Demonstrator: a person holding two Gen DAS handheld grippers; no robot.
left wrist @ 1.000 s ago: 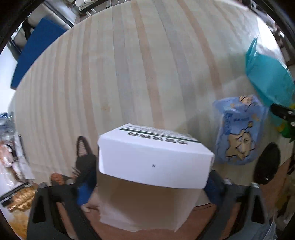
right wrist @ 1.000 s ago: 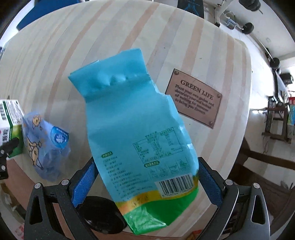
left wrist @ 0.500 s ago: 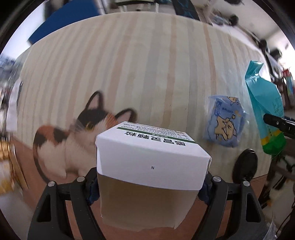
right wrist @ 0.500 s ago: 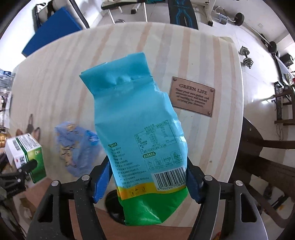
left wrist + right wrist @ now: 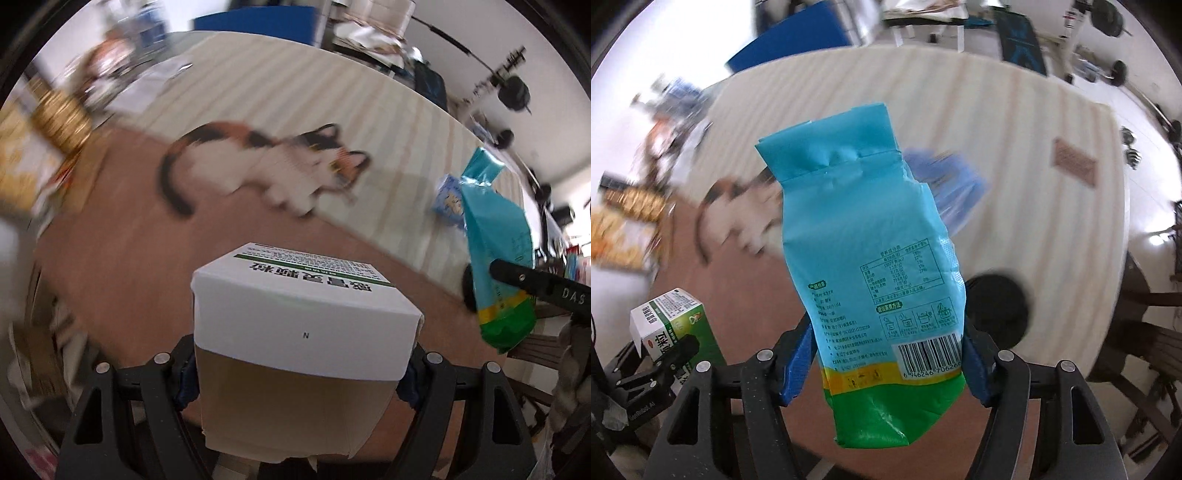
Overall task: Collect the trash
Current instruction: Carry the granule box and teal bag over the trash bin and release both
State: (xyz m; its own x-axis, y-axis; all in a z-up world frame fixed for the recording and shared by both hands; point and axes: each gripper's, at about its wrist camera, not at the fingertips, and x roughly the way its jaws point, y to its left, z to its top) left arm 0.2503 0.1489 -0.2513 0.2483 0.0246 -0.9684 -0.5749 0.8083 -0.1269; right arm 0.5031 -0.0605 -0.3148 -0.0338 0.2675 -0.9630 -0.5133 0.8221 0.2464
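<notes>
My left gripper (image 5: 299, 378) is shut on a white carton with green print (image 5: 303, 314), held above the brown floor. The same carton (image 5: 676, 325) shows at the lower left of the right wrist view. My right gripper (image 5: 886, 363) pinches a teal and green snack bag (image 5: 875, 258) near its bottom. Its blue pads press on the bag's sides and its jaws are still closing. The bag (image 5: 495, 240) hangs at the right of the left wrist view. A blue tissue pack (image 5: 448, 195) lies on the striped table (image 5: 295, 92).
A calico cat (image 5: 258, 166) moves along the table's near edge, blurred. A black round object (image 5: 997, 310) sits at that edge near the bag. A brown plaque (image 5: 1075, 166) is fixed to the table. Cluttered shelves (image 5: 44, 122) and gym gear (image 5: 513, 92) ring the room.
Both grippers have risen and swung away from the table, over the brown floor. The right jaws have closed in on the bag. The cat has come fully into view.
</notes>
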